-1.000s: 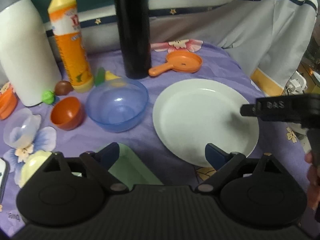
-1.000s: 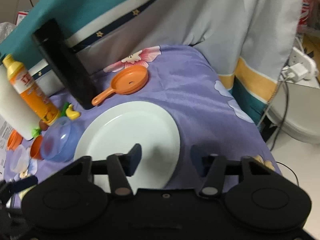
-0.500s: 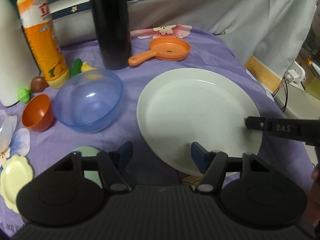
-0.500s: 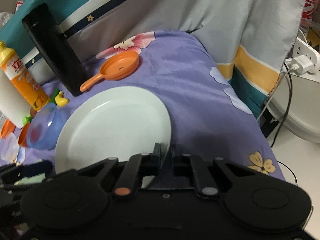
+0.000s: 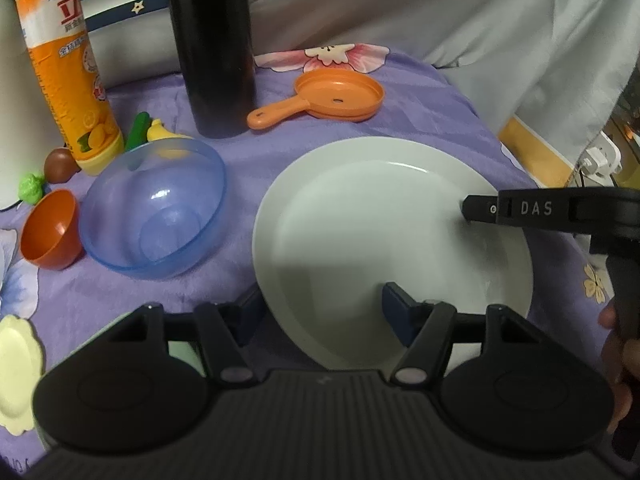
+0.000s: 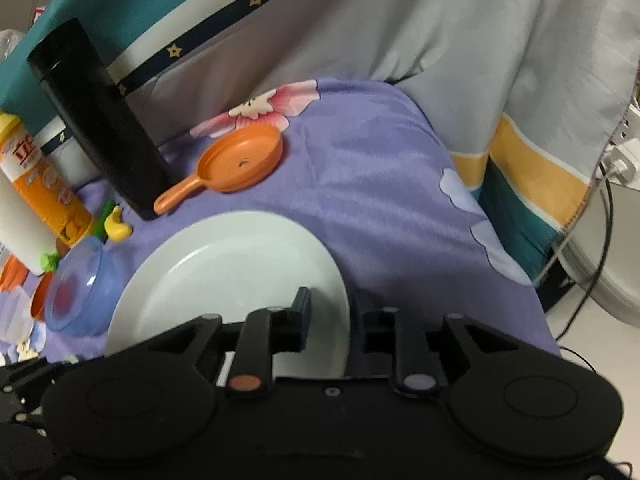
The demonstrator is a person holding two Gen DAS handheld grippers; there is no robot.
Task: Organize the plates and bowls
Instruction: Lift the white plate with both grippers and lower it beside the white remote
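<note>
Left gripper [image 5: 322, 308]: fingers spread apart, straddling the near rim of the white plate [image 5: 384, 240], low centre of frame. Right gripper [image 6: 334, 312]: fingers pinching the plate's right edge [image 6: 240, 280]. Plate lying on the purple floral cloth [image 5: 420, 112], mid-frame. Blue bowl [image 5: 154, 208] sitting just left of the plate; small orange cup [image 5: 48, 234] touching it. Orange toy pan [image 5: 332, 98] and black flask [image 5: 210, 40] standing beyond, upper centre.
</note>
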